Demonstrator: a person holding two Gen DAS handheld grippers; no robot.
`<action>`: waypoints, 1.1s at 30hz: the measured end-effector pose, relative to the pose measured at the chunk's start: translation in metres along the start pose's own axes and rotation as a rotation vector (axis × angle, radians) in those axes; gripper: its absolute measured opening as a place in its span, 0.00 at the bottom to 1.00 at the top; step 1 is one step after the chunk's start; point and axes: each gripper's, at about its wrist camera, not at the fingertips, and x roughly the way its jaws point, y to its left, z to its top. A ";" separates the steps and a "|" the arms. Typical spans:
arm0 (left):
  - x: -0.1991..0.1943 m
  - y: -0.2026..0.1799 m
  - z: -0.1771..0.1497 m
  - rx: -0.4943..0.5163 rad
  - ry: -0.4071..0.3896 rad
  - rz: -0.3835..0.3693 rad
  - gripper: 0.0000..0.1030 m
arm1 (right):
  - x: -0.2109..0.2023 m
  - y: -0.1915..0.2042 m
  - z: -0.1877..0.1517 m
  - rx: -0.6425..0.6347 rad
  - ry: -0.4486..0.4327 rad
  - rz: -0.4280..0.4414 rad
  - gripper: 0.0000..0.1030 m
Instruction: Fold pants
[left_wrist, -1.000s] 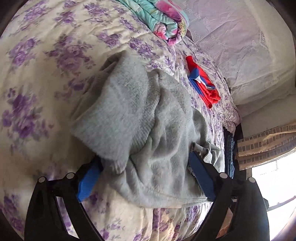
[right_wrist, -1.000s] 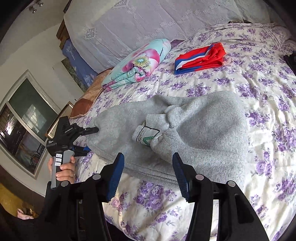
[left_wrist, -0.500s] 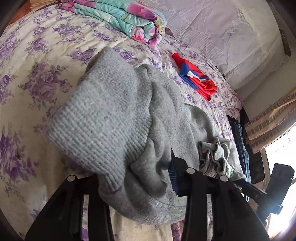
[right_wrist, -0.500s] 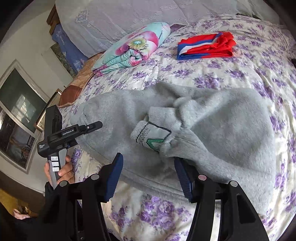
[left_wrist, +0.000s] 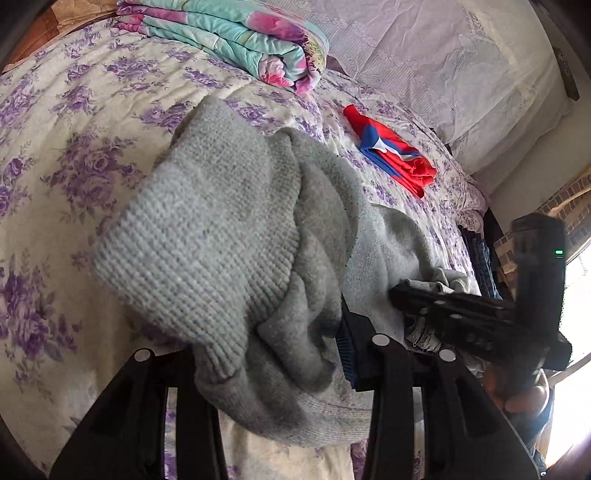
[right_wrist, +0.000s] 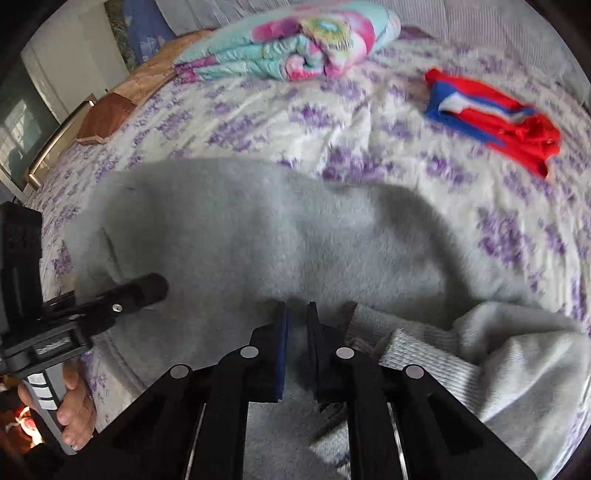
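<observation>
The grey knit pants (left_wrist: 229, 236) lie bunched on the floral bed. In the left wrist view my left gripper (left_wrist: 273, 354) is shut on a thick fold of the grey pants near a ribbed cuff and holds it raised; the fabric hides the left fingertip. In the right wrist view the grey pants (right_wrist: 280, 236) spread across the bed. My right gripper (right_wrist: 295, 325) has its blue pads nearly together on the pants' near edge, with a ribbed cuff (right_wrist: 417, 354) just to its right. The right gripper's body shows at the right of the left wrist view (left_wrist: 480, 317).
A folded red, white and blue garment (left_wrist: 391, 155) lies further up the bed, also in the right wrist view (right_wrist: 491, 110). A rolled teal floral quilt (left_wrist: 236, 40) sits by the headboard (right_wrist: 288, 48). The bed edge and a window are at the right (left_wrist: 576, 295).
My right gripper has moved down onto the pants' near edge and closed from open. My left gripper keeps its hold on the grey fold and has lifted it a little higher.
</observation>
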 end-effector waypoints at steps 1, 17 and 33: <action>0.001 0.000 0.000 0.004 0.001 0.006 0.37 | -0.001 -0.002 -0.001 0.003 -0.034 0.011 0.07; -0.020 -0.040 0.010 0.064 -0.035 0.079 0.33 | -0.192 -0.081 -0.106 0.191 -0.480 0.120 0.38; 0.006 -0.291 -0.048 0.628 -0.002 0.119 0.23 | -0.217 -0.208 -0.229 0.463 -0.633 0.177 0.38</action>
